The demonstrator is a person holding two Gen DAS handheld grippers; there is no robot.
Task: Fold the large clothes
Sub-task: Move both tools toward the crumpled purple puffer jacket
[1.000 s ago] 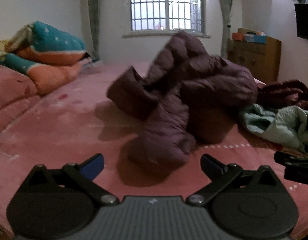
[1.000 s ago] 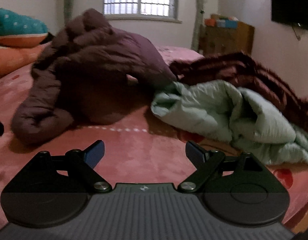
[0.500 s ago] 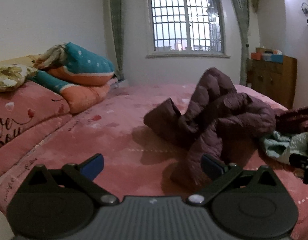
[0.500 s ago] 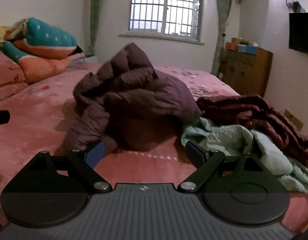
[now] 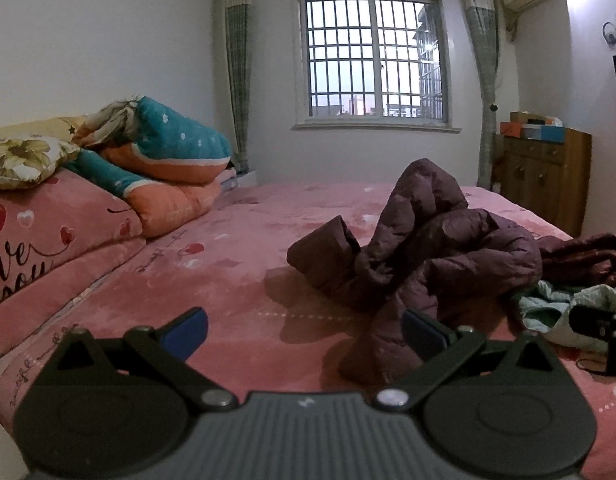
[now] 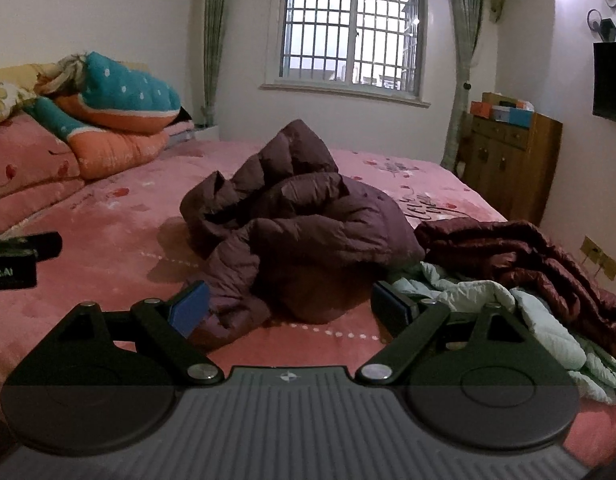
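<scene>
Against the left wall, stacked teal-and-orange quilted bedding (image 5: 168, 160) on a pink plush pillow (image 5: 48, 232) with red hearts and cursive writing, readable in part as "ove" over "ou". Across the middle, a pink fleece bedspread (image 5: 212, 280) with a dotted white line and more cursive script near the far right side, too small to read. Near the middle of that bedspread, heaped and unfolded, a dark plum quilted puffer jacket (image 6: 308, 232), one sleeve end trailing toward the near edge, another cuff sticking up at the left. Touching its right side, a crumpled pale mint-green quilted garment (image 6: 507, 304), and behind that a dark red ribbed puffer garment (image 6: 527, 256). At far right, a brown wooden cabinet (image 6: 511, 160) topped with orange, white and blue boxes (image 6: 503, 112); contents not visible.

Left gripper (image 5: 304, 330) spread wide, empty, above the bedspread. Right gripper (image 6: 290, 302) likewise spread, empty, just short of the plum jacket. On the left gripper's body, seen from the right wrist, white lettering ending in "AI".
</scene>
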